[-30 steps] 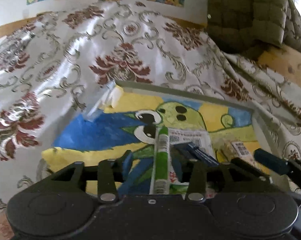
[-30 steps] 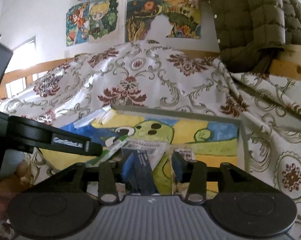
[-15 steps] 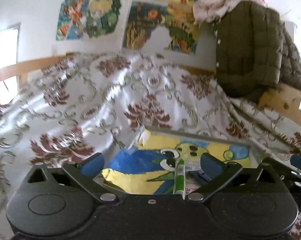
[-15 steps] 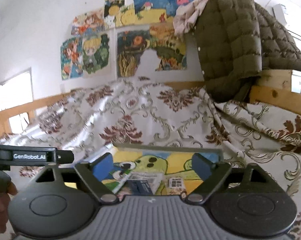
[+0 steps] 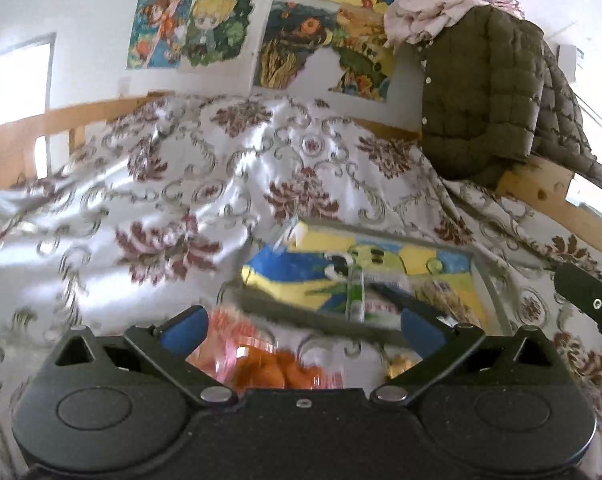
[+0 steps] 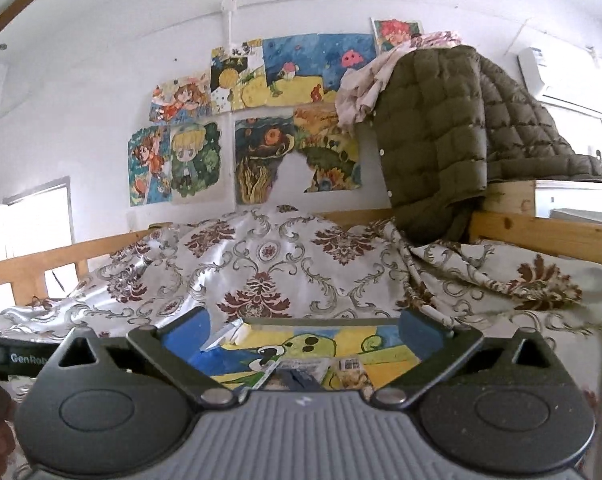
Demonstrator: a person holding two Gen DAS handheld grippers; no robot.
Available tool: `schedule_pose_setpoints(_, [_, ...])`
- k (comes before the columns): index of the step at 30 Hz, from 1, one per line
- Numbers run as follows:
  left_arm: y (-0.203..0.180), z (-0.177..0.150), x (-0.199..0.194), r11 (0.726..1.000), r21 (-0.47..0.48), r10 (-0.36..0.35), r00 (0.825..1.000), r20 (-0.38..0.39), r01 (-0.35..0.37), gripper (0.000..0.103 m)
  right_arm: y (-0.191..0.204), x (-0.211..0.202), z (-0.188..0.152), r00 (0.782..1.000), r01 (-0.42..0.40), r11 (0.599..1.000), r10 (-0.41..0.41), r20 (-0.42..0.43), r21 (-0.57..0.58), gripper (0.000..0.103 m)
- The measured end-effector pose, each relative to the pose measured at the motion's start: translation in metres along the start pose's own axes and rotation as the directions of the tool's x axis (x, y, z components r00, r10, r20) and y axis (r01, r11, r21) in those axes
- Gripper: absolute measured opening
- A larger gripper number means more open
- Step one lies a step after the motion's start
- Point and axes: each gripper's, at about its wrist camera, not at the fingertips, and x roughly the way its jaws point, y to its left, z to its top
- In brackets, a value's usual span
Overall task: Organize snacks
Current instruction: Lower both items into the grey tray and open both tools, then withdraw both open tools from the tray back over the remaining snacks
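Both tools gape wide, holding nothing: left gripper [image 5: 301, 324], right gripper [image 6: 303, 334]. An orange snack bag [image 5: 269, 364] lies blurred just before the painted tray [image 5: 485, 280], where a green stick [image 5: 355, 294] lies already. A hurried grab could crush it.

A glossy, satiny bedspread [image 6: 269, 276] with a damask print fills mid-frame. At upper right hangs a matt quilted jacket [image 6: 441, 140]. The bed rail [image 6: 541, 236] is bare pale wood. A shiny orange snack bag [image 5: 261, 356] crinkles at lower centre, and paper drawings [image 6: 253, 120] cover the wall.
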Motion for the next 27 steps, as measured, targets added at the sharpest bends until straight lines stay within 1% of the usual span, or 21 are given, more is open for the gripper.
schedule_pose_setpoints(3, [0.008,-0.009,-0.015,1.0,-0.025,-0.014,1.0,-0.007,0.013,0.102,0.009,-0.022,-0.003,1.0,0.005,1.0,-0.005,0.004,-0.016,0.103])
schedule_pose_setpoints(6, [0.014,-0.015,-0.027,1.0,-0.013,-0.026,0.999,-0.022,0.026,0.102,0.018,-0.041,-0.008,1.0,0.009,1.0,-0.009,-0.004,-0.028,0.103])
schedule_pose_setpoints(8, [0.018,-0.019,-0.035,0.999,0.003,-0.042,0.999,-0.035,0.042,0.102,0.024,-0.052,-0.012,1.0,0.008,0.999,-0.009,-0.021,-0.037,0.103])
schedule_pose_setpoints(13, [0.028,-0.03,-0.053,0.997,0.046,-0.058,0.998,-0.032,0.06,0.102,0.039,-0.077,-0.024,0.998,0.011,0.998,-0.015,-0.068,-0.061,0.103])
schedule_pose_setpoints(16, [0.035,-0.036,-0.061,0.996,0.045,-0.071,0.997,-0.039,0.073,0.102,0.048,-0.087,-0.03,0.995,0.013,0.997,-0.02,-0.099,-0.072,0.103])
schedule_pose_setpoints(19, [0.041,-0.04,-0.068,0.994,0.041,-0.095,0.995,-0.033,0.096,0.102,0.054,-0.095,-0.037,0.99,0.017,0.999,-0.023,-0.136,-0.052,0.103])
schedule_pose_setpoints(24, [0.044,-0.053,-0.079,0.985,0.114,-0.126,0.992,-0.009,0.126,0.102,0.059,-0.108,-0.051,0.975,0.047,0.999,-0.047,-0.217,-0.002,0.103])
schedule_pose_setpoints(27, [0.045,-0.064,-0.082,0.978,0.148,-0.142,0.989,-0.028,0.145,0.102,0.06,-0.111,-0.054,0.973,0.055,0.998,-0.058,-0.224,-0.02,0.103])
